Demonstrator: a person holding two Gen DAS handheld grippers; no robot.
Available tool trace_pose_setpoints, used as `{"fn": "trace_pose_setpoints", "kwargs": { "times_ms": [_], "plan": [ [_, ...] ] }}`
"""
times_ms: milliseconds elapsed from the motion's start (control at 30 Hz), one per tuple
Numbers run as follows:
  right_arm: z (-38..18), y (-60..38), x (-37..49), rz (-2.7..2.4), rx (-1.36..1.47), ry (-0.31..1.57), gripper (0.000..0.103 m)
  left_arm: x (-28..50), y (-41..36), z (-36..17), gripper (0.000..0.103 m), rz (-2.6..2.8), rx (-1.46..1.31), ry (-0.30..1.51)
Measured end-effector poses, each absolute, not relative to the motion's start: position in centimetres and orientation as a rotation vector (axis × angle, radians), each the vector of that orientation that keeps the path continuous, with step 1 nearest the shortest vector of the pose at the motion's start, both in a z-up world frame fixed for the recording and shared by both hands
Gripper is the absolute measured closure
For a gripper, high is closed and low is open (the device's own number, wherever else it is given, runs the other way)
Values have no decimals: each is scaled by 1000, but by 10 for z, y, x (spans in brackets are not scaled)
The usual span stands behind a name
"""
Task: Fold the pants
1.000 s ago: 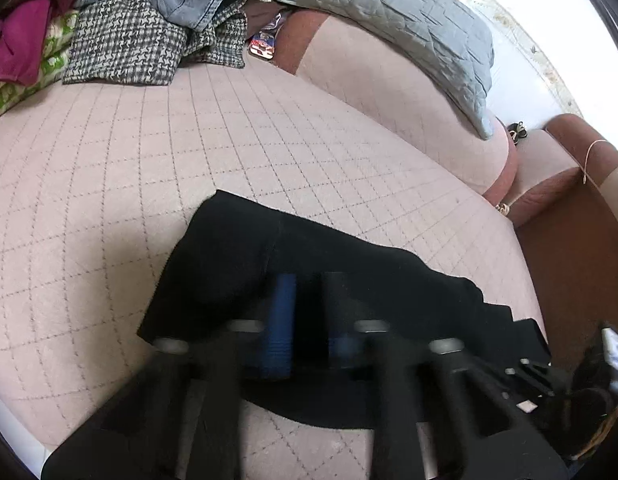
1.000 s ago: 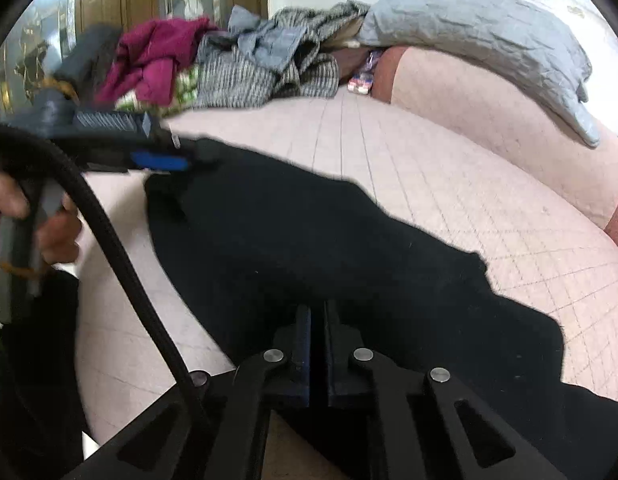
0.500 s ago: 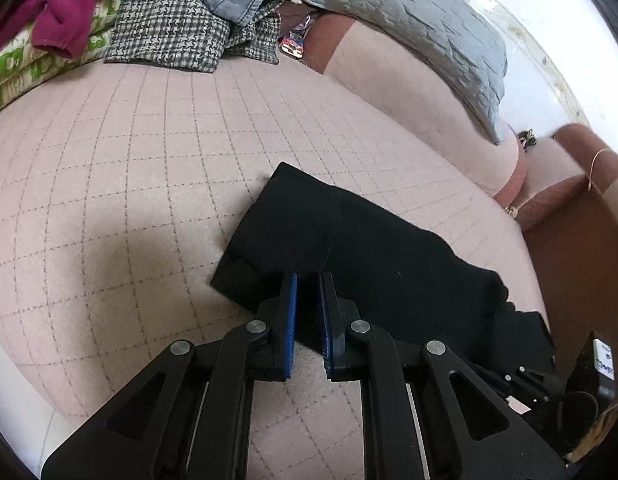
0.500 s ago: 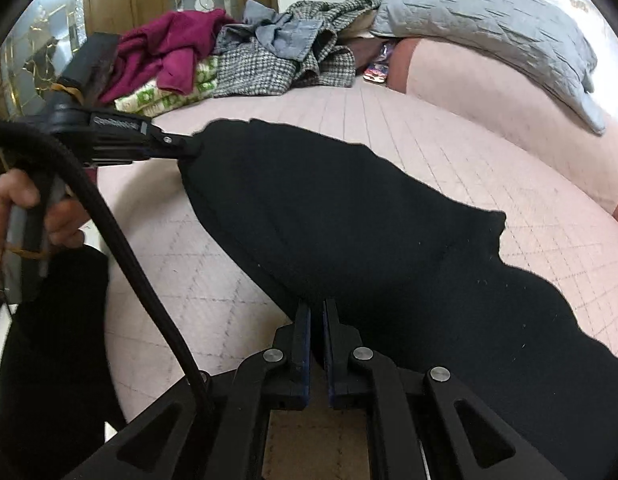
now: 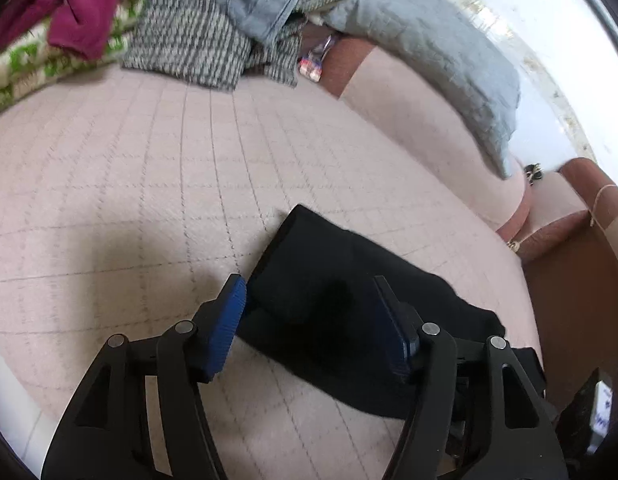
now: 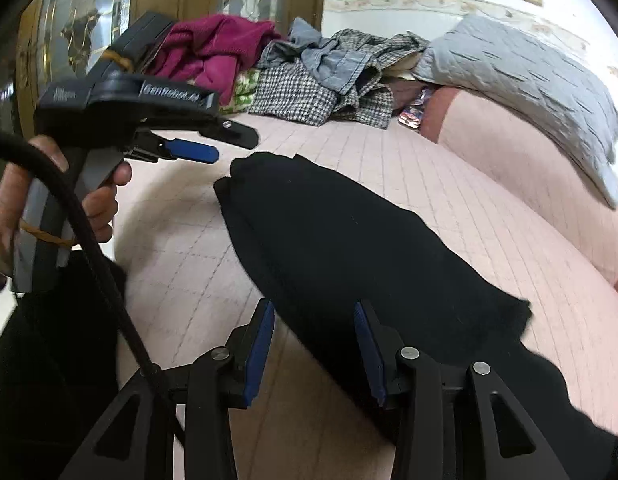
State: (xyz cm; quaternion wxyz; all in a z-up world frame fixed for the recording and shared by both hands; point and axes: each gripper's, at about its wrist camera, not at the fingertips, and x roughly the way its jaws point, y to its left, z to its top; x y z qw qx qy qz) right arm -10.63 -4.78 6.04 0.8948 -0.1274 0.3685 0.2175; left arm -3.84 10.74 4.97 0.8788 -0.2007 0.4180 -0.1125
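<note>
The black pants (image 5: 341, 292) lie folded in a long band on the pink quilted bed (image 5: 129, 184); they also show in the right wrist view (image 6: 341, 248). My left gripper (image 5: 309, 304) is open just above the near end of the pants, holding nothing. It also shows from the side in the right wrist view (image 6: 205, 148), apart from the cloth. My right gripper (image 6: 313, 340) is open over the pants' near edge and is empty.
A heap of clothes (image 5: 181, 28) lies at the far end of the bed, with a maroon garment (image 6: 213, 52) at its left. A grey quilted pillow (image 5: 429, 52) rests on the curved pink headboard (image 5: 409, 120). A brown bedside stand (image 5: 577, 216) is at right.
Both grippers were shut on the black pants and have opened and let go. The pants have dropped flat onto the bed. The left gripper has pulled back from the cloth.
</note>
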Motion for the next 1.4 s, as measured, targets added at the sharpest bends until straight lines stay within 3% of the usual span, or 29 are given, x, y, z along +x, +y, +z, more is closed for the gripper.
{"fn": "trace_pose_setpoints", "kwargs": {
  "times_ms": [33,67,133,167,400,467,533,567,600,667,733,867,1033,1233,1267,1300,1333,1400],
  "plan": [
    [56,-47,-99,432,-266,791,87,-33,105,45,41,-242,-414,891],
    [55,-50,-96,428,-244,800,97,-31,102,43,54,-246,-397,895],
    [65,-60,-95,445,-157,799,98,-35,101,45,83,-205,-358,881],
    [72,-62,-98,452,-151,787,98,-38,102,46,84,-211,-349,869],
    [50,-55,-96,448,-156,843,97,-44,110,40,84,-170,-341,890],
    [59,-62,-97,465,-103,859,89,-49,108,50,84,-117,-288,874],
    [73,-80,-107,462,-40,867,64,-56,105,64,84,-66,-250,835],
    [80,-94,-114,447,-15,845,63,-58,105,68,84,-59,-246,818],
    [86,-109,-121,422,7,828,63,-62,103,75,82,-55,-240,791],
    [100,-154,-138,304,57,827,63,-70,97,89,62,-71,-231,735],
    [109,-200,-155,160,82,852,63,-76,84,99,50,-128,-231,702],
    [119,-296,-190,-171,80,908,58,-82,33,106,50,-313,-184,715],
    [106,-393,-199,-353,104,979,58,-81,-53,88,50,-519,-76,804],
    [67,-425,-151,-280,212,1075,59,-80,-136,49,50,-637,16,937],
    [64,-430,-149,-253,245,1059,62,-82,-141,45,50,-640,26,950],
    [64,-431,-147,-214,277,1031,85,-84,-148,41,50,-641,43,960],
    [66,-429,-147,-199,286,1025,97,-85,-153,37,50,-633,62,960],
    [78,-420,-151,-197,235,1000,97,-85,-156,35,50,-625,81,954]
  ]
}}
